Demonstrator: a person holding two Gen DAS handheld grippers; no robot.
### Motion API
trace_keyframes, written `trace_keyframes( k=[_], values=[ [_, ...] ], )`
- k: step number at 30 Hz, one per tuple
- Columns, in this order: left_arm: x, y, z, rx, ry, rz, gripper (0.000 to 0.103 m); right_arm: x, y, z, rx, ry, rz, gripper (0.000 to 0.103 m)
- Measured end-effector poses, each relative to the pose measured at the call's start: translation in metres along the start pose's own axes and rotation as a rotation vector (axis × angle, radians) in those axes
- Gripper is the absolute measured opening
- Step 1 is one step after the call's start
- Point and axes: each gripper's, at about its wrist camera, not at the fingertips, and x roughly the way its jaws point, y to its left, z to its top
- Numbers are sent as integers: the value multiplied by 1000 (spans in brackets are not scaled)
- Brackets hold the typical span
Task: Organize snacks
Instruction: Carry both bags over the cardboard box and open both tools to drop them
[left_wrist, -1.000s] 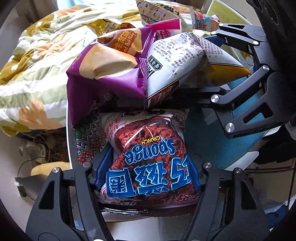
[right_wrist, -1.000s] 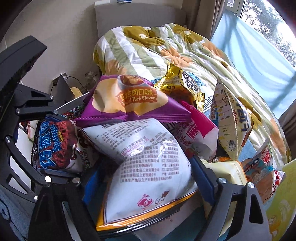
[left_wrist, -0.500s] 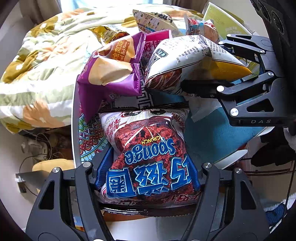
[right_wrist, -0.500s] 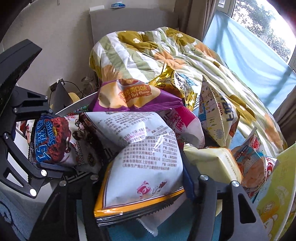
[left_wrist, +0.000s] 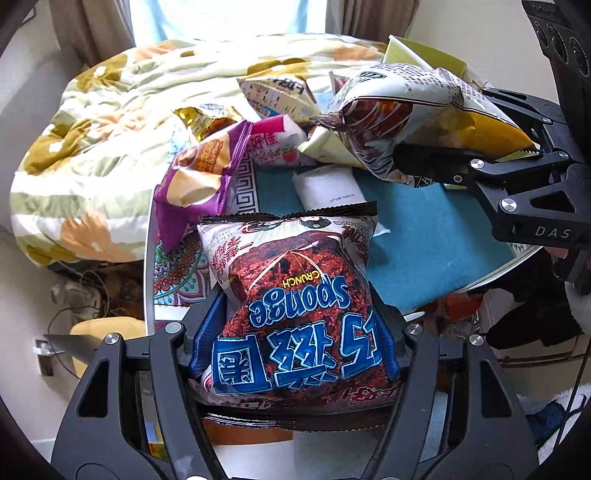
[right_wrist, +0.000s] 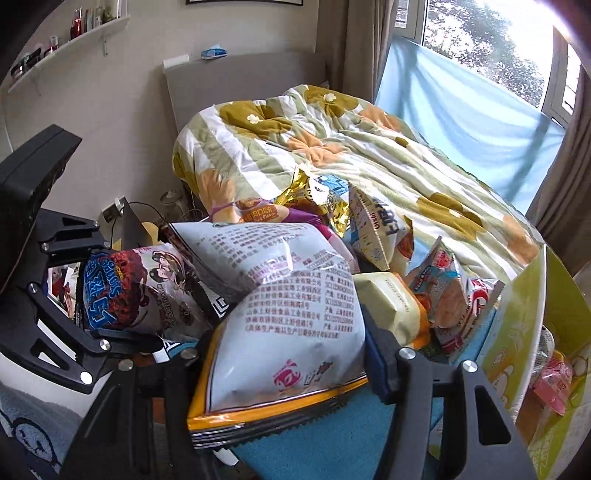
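Crinkly foil throughout. Left gripper (left_wrist: 293, 347) clamped on the Sponge Crunch bag (left_wrist: 295, 295), held above the teal surface (left_wrist: 424, 240). Right gripper (right_wrist: 291, 354) clamped on a white-and-yellow snack bag (right_wrist: 288, 314), also clear of the surface. Remaining packets, the purple pork-flavour bag (left_wrist: 199, 173) among them, heaped at the surface's far edge. Judgement: hold both squeezes gentle, bags puffy and crushable; carry toward the yellow-green box (right_wrist: 517, 332), right of the surface.

floral quilt (right_wrist: 332, 147) | grey headboard (right_wrist: 236, 85) | wall shelf (right_wrist: 62, 48)
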Motion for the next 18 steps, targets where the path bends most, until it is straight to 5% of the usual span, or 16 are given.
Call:
trace_keyframes(
  k=[9,18],
  values=[
    [-37,-71,44,7,-133,-3,65,-94,-50,-22,114,-99,-57,55],
    [-43,-139,106,41,-189,-104,65,-166,-120,-56,254,-125,-221,55]
  ],
)
